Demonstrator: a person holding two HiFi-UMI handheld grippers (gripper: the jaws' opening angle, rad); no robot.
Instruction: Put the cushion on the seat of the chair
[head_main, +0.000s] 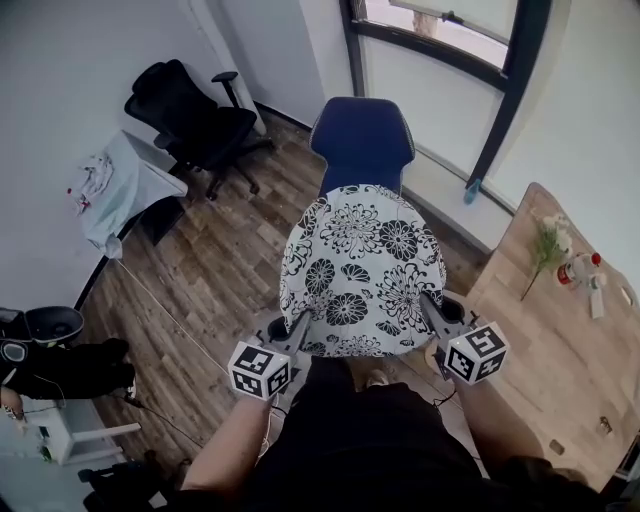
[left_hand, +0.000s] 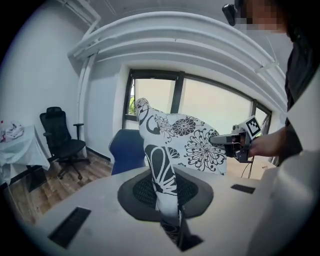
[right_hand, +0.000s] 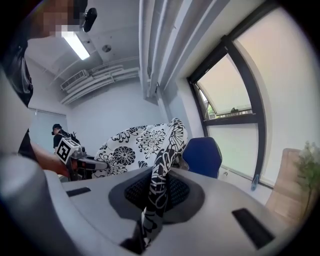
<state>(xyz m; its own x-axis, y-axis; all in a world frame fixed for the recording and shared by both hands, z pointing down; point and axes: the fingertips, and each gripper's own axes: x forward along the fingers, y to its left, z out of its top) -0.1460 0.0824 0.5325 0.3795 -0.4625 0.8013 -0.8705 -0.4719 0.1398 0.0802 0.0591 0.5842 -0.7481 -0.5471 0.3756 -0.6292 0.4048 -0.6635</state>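
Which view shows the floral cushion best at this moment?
The head view: the whole patterned face of the cushion shows, held at its near corners by the left tongs and right tongs, with the blue chair behind it. Each gripper view shows it edge-on, one corner pinched in its own tongs.

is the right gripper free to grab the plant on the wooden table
Probably not: the right gripper is shut on the cushion and must release first; the way to the plant looks clear.
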